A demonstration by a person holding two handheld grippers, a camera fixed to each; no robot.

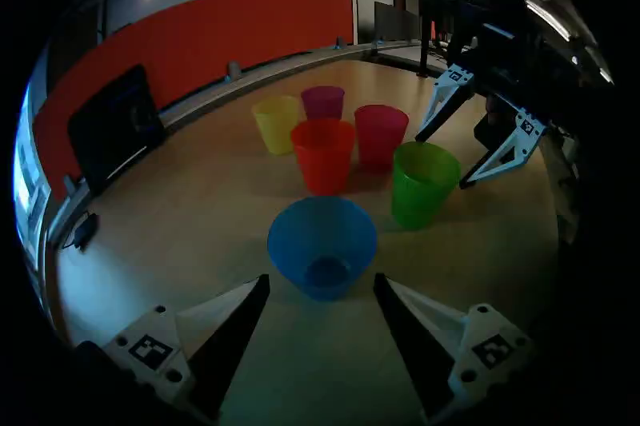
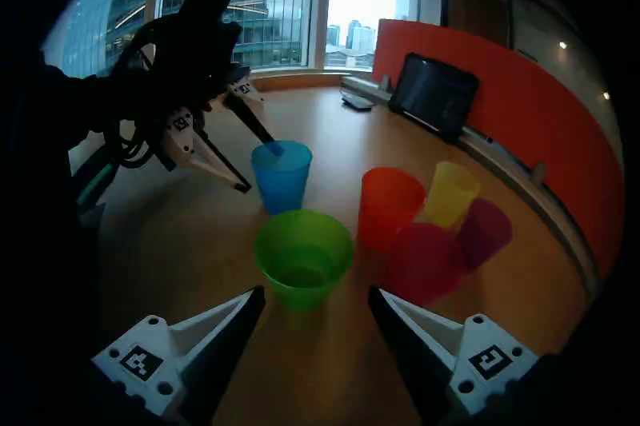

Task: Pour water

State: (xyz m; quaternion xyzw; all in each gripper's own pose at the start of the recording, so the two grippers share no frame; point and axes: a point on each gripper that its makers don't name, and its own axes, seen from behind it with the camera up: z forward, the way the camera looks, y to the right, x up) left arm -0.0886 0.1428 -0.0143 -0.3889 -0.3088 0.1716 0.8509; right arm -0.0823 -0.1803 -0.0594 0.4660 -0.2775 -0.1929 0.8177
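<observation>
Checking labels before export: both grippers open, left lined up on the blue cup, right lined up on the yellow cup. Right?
One error: the right gripper is lined up on the green cup, not a yellow one; the right gripper view shows it. Both grippers open and the left gripper on the blue cup stand.

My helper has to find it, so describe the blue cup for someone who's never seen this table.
On the table beside the orange wall stand six plastic cups. Four huddle together, and two stand out in front: a green cup and, beside it, the blue cup. It is the only blue one, and it sits just ahead of the left gripper's open fingers.
</observation>
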